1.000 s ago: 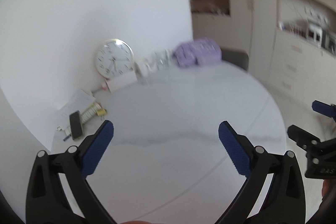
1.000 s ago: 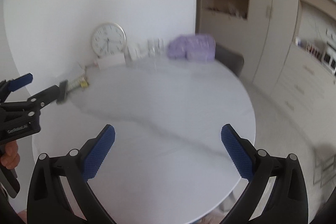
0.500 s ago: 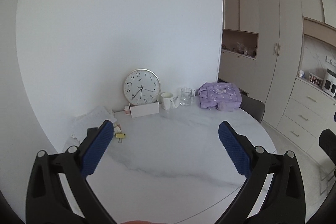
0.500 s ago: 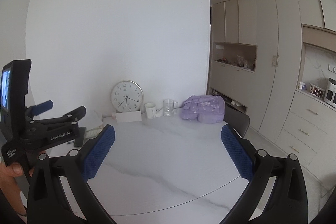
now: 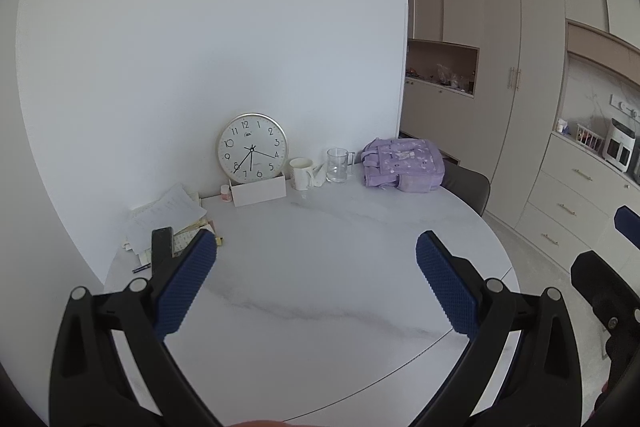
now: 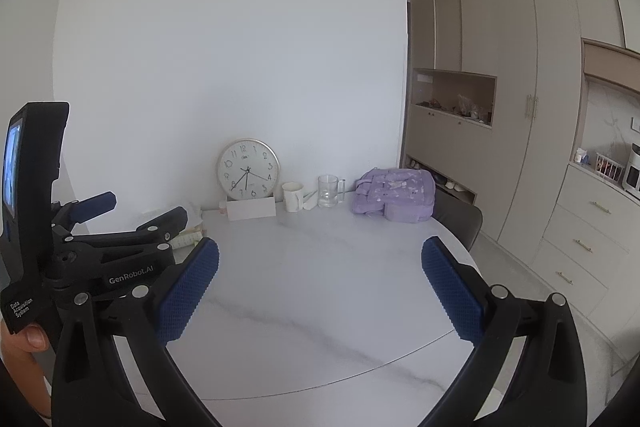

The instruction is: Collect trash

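Room: white wall behind a round white marble table (image 5: 320,267), cupboards at the right.
Left side: a messy pile of white papers (image 5: 168,217) lay by the wall, likely the trash.
Middle: a round white clock (image 5: 252,148) leaned on a white box, so it stood up.
Right side: a purple backpack (image 5: 402,165) lay flat.
Tongs: the left gripper (image 5: 316,283) and right gripper (image 6: 320,287) were wide apart, holding nothing.
Change: both views had lifted and steadied, no blur.

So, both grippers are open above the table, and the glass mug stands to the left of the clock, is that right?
Not quite: the glass mug stands to the right of the clock, past the white cup, as the left wrist view shows. The rest holds: the left gripper and right gripper are both open above the table.
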The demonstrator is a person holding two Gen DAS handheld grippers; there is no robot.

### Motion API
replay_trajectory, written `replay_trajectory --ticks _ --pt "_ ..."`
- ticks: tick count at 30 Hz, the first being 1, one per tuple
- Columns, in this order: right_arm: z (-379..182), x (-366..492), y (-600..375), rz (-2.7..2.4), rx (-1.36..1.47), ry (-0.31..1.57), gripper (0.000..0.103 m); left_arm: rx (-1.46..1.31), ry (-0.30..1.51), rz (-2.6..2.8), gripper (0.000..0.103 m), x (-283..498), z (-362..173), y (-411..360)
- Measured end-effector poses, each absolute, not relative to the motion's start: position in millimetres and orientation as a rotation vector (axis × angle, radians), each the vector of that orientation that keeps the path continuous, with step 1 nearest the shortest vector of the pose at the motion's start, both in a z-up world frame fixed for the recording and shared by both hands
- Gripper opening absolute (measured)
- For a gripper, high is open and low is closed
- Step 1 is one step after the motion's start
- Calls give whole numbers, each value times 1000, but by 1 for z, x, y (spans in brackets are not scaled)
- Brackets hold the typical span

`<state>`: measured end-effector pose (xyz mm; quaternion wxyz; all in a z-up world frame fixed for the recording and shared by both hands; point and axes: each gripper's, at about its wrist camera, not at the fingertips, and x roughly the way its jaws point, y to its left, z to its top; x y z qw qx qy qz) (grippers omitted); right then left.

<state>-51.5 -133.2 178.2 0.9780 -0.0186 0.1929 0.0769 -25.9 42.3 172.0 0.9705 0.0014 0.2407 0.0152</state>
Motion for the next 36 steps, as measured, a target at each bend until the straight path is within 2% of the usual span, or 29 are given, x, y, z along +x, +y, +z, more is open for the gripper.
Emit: replay_trajectory --ticks 36 --pt "163 -56 -126 219 -18 421 101 11 510 -22 96 -20 164 33"
